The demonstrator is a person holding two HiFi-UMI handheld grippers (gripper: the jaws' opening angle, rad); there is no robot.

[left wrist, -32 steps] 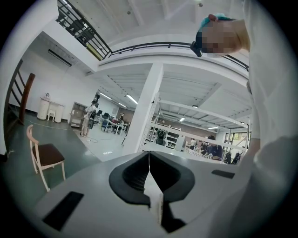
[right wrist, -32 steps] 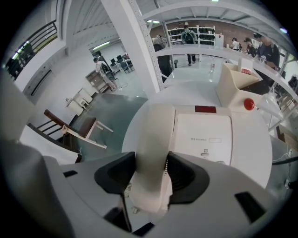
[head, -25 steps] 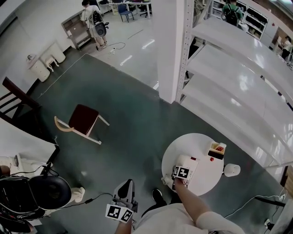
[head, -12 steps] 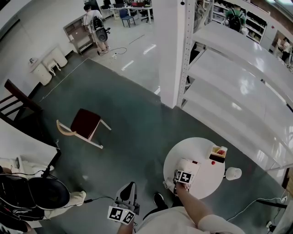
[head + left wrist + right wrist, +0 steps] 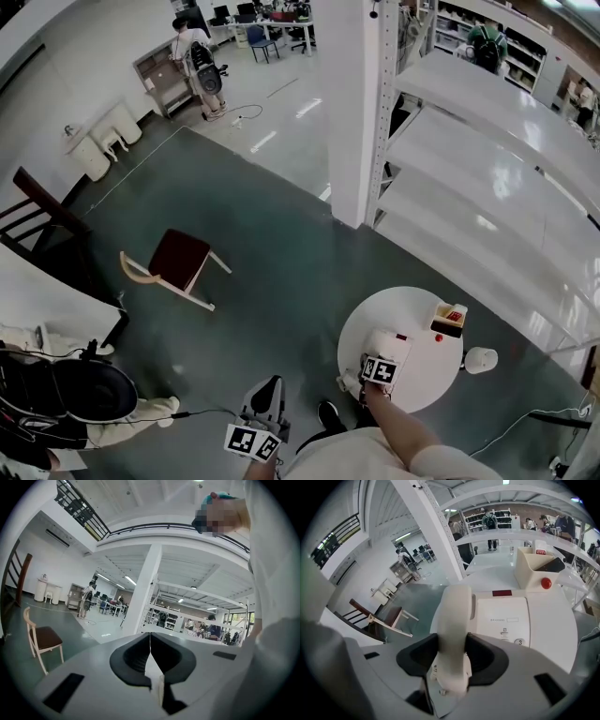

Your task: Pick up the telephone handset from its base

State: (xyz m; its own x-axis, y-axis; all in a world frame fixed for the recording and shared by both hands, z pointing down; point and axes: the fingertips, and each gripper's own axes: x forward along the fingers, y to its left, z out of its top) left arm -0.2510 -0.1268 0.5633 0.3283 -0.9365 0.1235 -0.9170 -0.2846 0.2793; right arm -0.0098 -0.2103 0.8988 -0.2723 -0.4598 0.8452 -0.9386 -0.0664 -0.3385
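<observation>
**Handset gripped, not yet lifted**

The round white table (image 5: 433, 377), lower right in the head view, carries the telephone base (image 5: 506, 616). The handset (image 5: 454, 616) lies along the base's left side, apparently cradled. The right gripper (image 5: 452, 656), pitched steeply down, clamps the handset across its width, ready to lift. The left gripper (image 5: 150, 658), closed and empty, is held level, clear of the work.

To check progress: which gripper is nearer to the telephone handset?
Right. The right gripper grips the telephone handset between its jaws; the left gripper hangs shut over the floor, beside the round table.
</observation>
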